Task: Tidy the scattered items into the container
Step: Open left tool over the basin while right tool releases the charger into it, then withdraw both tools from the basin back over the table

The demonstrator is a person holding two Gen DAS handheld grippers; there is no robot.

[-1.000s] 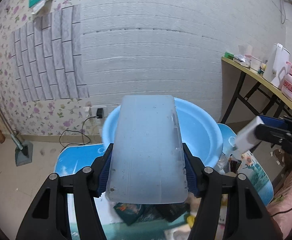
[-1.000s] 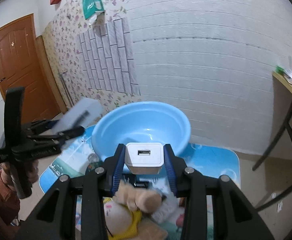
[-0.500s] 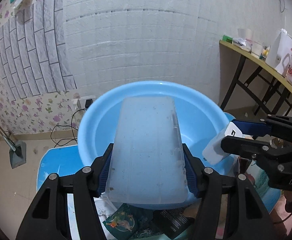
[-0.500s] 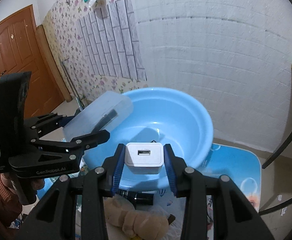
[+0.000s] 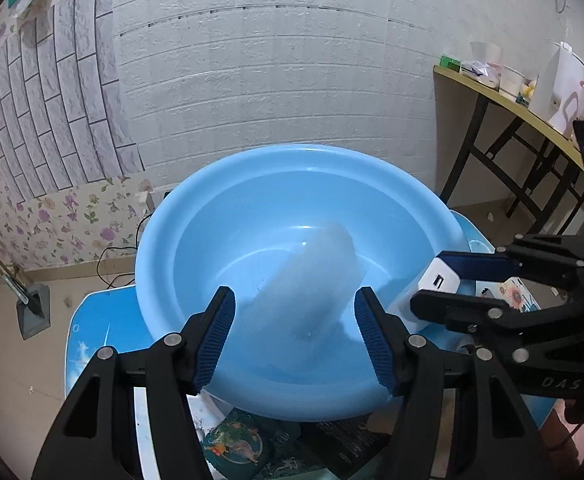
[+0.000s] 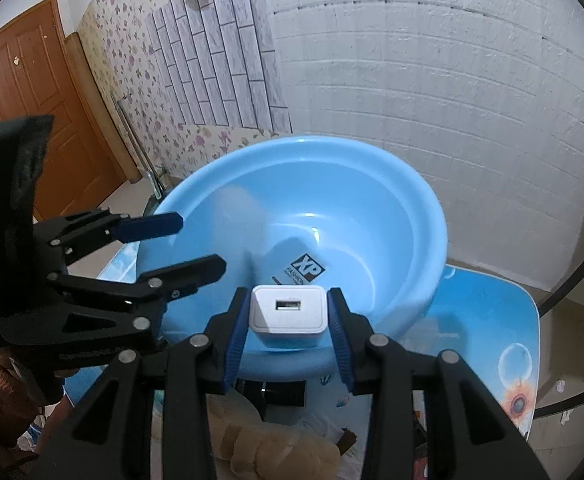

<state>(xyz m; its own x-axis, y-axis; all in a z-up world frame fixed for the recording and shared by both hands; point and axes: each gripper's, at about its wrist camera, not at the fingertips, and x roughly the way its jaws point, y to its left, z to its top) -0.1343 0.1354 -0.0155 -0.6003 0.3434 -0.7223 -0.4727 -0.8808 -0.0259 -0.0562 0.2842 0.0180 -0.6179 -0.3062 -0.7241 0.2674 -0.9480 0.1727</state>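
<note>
A: Left gripper (image 5: 294, 330) first. Jaws spread wide, nothing between the blue pads. Beyond them, at about 12 o'clock in the left wrist view, a translucent plastic box (image 5: 312, 276) shows as a motion-blurred smear inside the blue basin (image 5: 159, 248). Its long axis seems to run from 7 to 1 o'clock, though the blur makes that a rough call. Cannot tell whether it touches the basin floor.

B: And moving right?

A: Right gripper (image 6: 288, 322), clamped on a white USB charger (image 6: 287, 312), port face toward the camera. The charger sits at the near rim of the basin, rim at 6 o'clock, open bowl spreading toward 12. In the left wrist view the same charger (image 5: 438, 280) shows at 3 o'clock, just over the basin's right edge.

B: So which matters for the next move?

A: My judgement: the charger is at the lip, not yet well over the bowl. The right gripper is the one still loaded, so it needs a short push toward 12 o'clock before the jaws part. The left gripper hangs at 9 o'clock in the right wrist view, apart from the charger's path.

B: Anything left outside?

A: A plush toy (image 6: 275, 452) and dark packets (image 5: 247, 446) lie on the blue mat (image 6: 492, 320) at 6 o'clock, below the basin.
</note>
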